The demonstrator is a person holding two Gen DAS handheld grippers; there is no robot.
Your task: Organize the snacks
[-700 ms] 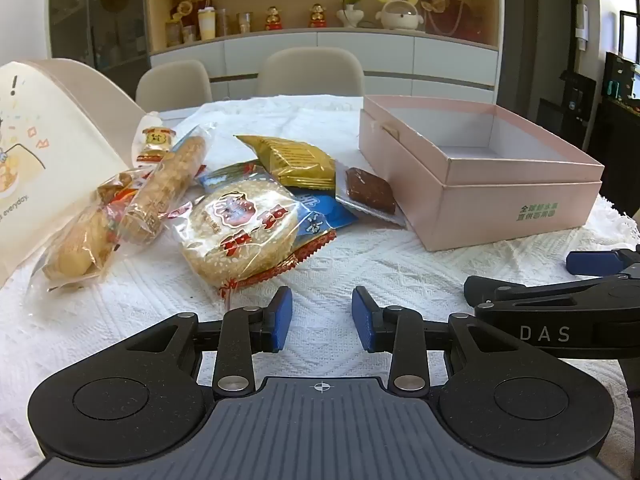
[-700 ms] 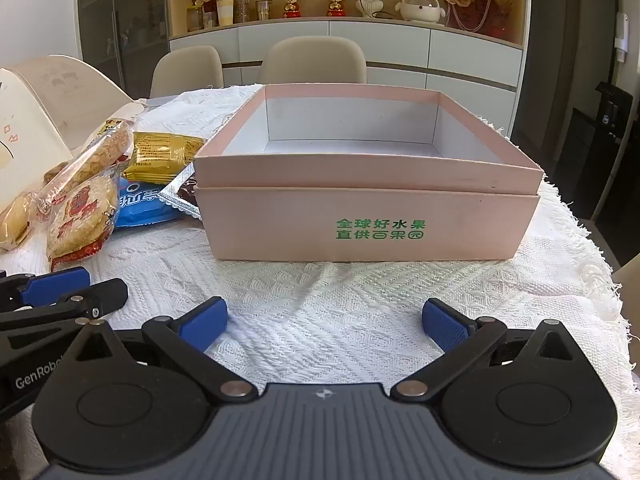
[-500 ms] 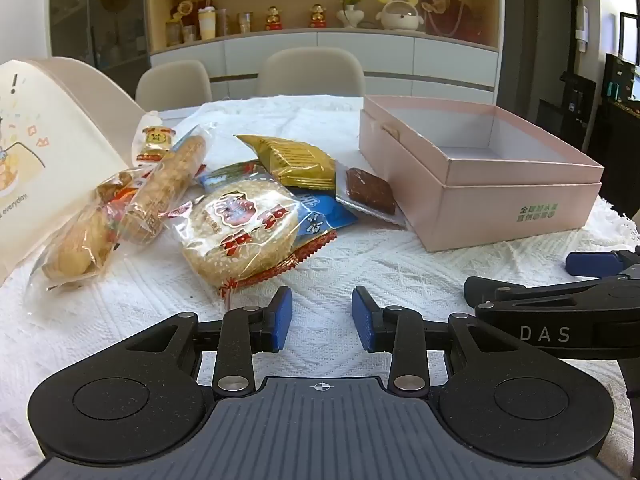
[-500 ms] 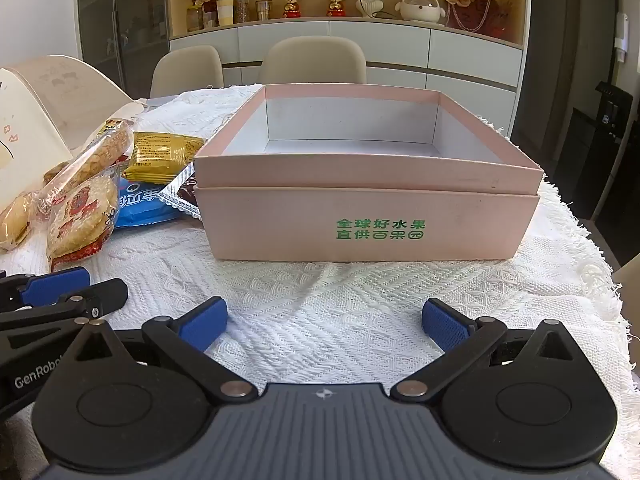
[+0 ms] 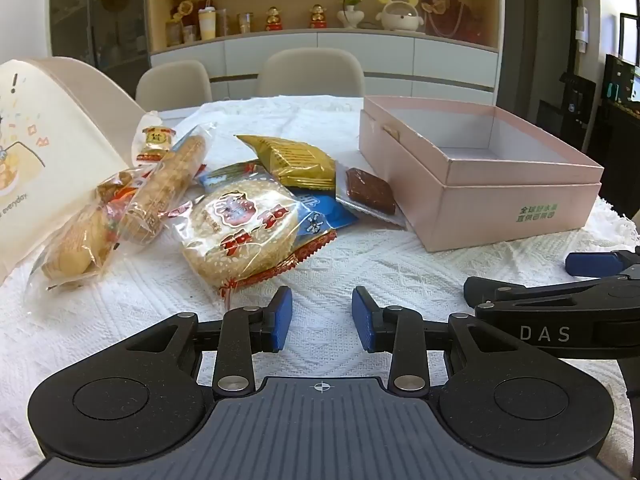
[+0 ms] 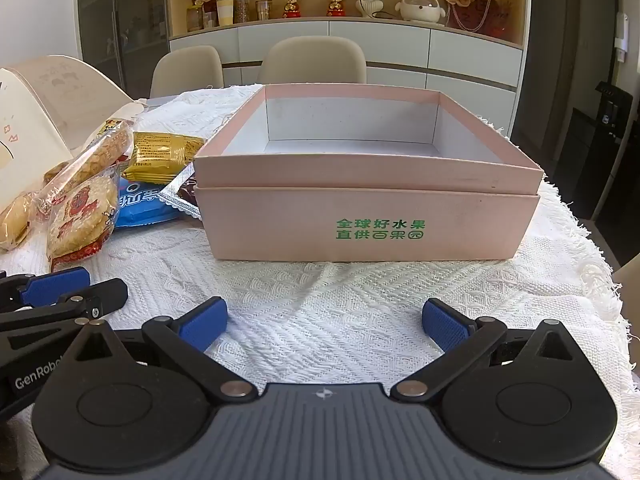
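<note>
A pile of wrapped snacks lies on the white tablecloth: a round rice cracker (image 5: 244,232), a yellow packet (image 5: 292,160), a blue packet (image 5: 320,212), a brown bar (image 5: 370,192) and a long biscuit pack (image 5: 168,184). An empty pink box (image 5: 500,216) stands to their right; it also shows in the right wrist view (image 6: 360,228). My left gripper (image 5: 322,318) is open a little and empty, just in front of the rice cracker. My right gripper (image 6: 322,322) is wide open and empty, in front of the box.
A cream paper bag (image 5: 48,152) stands at the left beside the snacks. Two chairs (image 5: 312,72) stand behind the table. The tablecloth's fringed edge (image 6: 592,264) lies to the right of the box. The right gripper shows at the right of the left wrist view (image 5: 560,304).
</note>
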